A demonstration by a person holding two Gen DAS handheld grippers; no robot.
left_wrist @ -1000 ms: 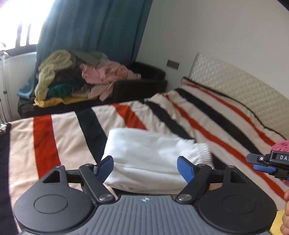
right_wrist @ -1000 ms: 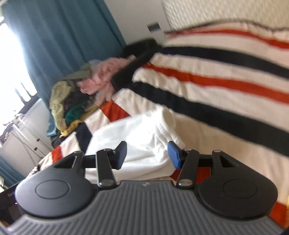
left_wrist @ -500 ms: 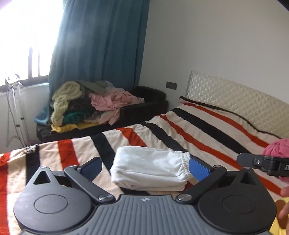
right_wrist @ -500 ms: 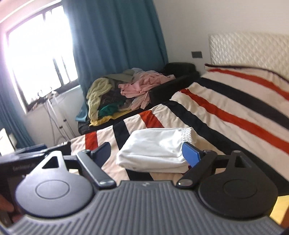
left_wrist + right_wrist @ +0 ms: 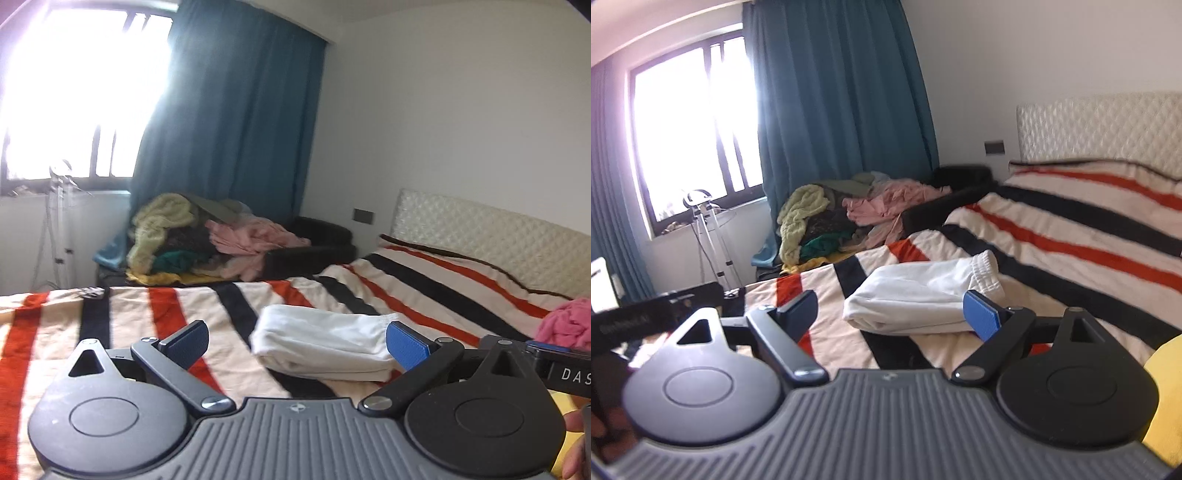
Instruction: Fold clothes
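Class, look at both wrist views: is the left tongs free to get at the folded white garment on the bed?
Probably yes. The left tongs are open and empty, and the folded white garment lies on the striped blanket just ahead, nothing visible between them.

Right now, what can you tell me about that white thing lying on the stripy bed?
It is a white garment, folded into a flat bundle with several layers stacked at its near edge. The cloth looks soft and thick, like sweatpants fabric. A gathered, ribbed elastic band shows at its right end. It lies on the striped blanket, across black, red and cream stripes. Nothing holds it: the left gripper and the right gripper are both open and clear of it.
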